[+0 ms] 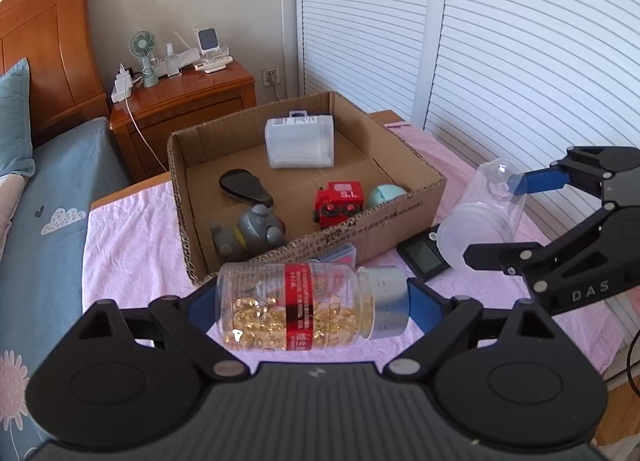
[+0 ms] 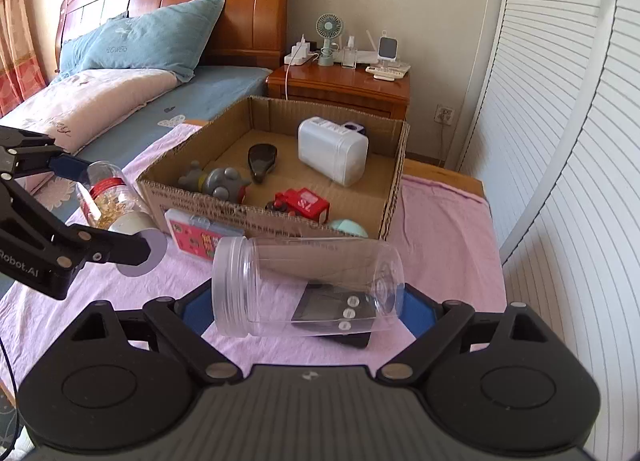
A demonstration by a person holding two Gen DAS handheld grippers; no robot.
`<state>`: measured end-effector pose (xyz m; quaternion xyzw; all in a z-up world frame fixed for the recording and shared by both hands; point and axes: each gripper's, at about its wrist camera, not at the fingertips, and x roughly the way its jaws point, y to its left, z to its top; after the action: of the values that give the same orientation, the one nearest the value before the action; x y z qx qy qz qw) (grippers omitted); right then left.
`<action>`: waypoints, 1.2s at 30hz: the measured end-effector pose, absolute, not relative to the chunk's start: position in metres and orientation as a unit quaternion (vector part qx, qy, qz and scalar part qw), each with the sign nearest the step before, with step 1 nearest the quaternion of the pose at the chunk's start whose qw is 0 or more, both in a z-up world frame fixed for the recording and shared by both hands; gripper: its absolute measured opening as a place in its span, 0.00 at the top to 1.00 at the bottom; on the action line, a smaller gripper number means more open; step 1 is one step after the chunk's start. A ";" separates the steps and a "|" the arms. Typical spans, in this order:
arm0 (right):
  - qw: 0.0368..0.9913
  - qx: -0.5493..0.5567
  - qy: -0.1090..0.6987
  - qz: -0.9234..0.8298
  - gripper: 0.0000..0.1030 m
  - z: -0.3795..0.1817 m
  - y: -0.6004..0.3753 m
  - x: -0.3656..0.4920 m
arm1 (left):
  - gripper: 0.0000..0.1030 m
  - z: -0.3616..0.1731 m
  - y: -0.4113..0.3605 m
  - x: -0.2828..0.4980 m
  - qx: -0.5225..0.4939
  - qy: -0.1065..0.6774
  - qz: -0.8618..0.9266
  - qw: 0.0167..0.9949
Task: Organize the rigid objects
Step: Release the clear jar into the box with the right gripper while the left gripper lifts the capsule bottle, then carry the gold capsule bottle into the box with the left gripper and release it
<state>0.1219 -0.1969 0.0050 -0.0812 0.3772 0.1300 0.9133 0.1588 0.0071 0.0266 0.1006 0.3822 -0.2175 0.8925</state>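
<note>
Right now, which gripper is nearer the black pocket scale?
Right. The right gripper hangs almost over the scale; the left gripper is off to the side, past the pink case.

We see a corrugated cardboard box [image 1: 400, 217], matt and rough-edged, on soft pink cloth [image 1: 132, 241]. At lower centre, our clear glossy plastic bottle [image 1: 296, 305] has a smooth grey cap; the upper-left nightstand [image 1: 188, 101] is polished wood.
</note>
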 end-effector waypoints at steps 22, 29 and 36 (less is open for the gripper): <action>0.906 -0.046 0.413 0.080 0.00 -0.007 -0.147 0.289 | 0.10 0.040 0.062 0.230 0.096 0.356 -0.172 0.914; 0.900 -0.020 0.430 0.076 0.00 -0.014 -0.153 0.283 | 0.10 0.041 0.058 0.246 0.094 0.355 -0.174 0.914; 0.901 0.016 0.431 0.056 0.00 -0.004 -0.170 0.249 | 0.10 0.041 0.046 0.268 0.086 0.368 -0.177 0.909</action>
<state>0.2492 -0.1697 -0.0039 0.0156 0.4309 0.0558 0.9005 0.2679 0.0456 0.0414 0.0861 0.3679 -0.1767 0.9088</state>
